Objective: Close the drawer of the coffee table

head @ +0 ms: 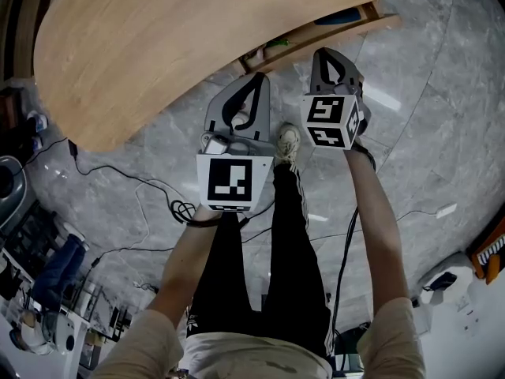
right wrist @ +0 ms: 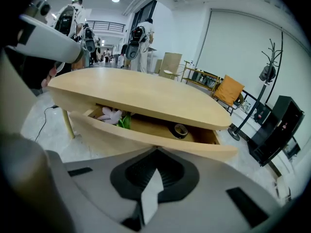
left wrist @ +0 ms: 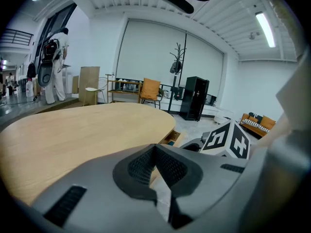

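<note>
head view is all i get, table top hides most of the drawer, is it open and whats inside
Observer: Open. The right gripper view shows the drawer pulled out, holding a pale flower and a tape roll.
Operator: right tool gripping anything
Observer: No. The right tool is shut and empty, aimed at the drawer front.
Operator: left one
Observer: The left tool is shut too, pointing at the table top.
</note>
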{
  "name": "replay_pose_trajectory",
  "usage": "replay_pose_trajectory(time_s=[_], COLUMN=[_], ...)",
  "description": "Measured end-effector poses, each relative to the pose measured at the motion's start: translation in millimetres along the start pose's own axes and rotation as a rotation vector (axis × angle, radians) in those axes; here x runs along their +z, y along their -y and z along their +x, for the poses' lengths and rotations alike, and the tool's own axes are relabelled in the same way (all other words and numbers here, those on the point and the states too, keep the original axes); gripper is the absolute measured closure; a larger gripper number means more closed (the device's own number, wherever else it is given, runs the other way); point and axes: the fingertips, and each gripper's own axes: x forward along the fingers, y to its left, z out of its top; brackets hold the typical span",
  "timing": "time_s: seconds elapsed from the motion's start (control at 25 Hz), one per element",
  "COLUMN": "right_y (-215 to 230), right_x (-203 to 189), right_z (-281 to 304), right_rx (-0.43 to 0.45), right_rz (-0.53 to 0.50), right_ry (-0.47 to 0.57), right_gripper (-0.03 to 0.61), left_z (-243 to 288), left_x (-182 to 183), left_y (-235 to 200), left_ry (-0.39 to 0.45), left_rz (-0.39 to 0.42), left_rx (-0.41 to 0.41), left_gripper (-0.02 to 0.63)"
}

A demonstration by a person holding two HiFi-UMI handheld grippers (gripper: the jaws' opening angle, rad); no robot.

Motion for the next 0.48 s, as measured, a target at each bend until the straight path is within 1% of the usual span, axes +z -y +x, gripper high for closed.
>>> replay_pose_trajectory(time_s=[0.12,0.24,0.32,0.48], right_y=[-1.4,-1.6,0.4,0.5], right_x=[11.1,22.3,27.9,41.1], right_z=[9.8,18.3,24.6,36.1], right_rx=[0.011,0.03,0.036,0.05], right_rz=[0.026,0.099,0.145,0.19], right_ry=[0.03,0.06,0.075,0.12], right_gripper=[0.572,0.572,0.572,0.572], left_z=[6.0,10.4,14.4,19.2], left_x=[-1.1,2.6,7.0,16.8], left_y=[-9.2,-13.7,-12.8,-11.2], left_ry=[0.002,0.017,0.028,0.055], left_rz=[-0.014,-0.03,-0.044,-0.079], left_rx=[0.012,0.024,0.019,-0.002], left_gripper=[0.606,0.606,0.606,0.606])
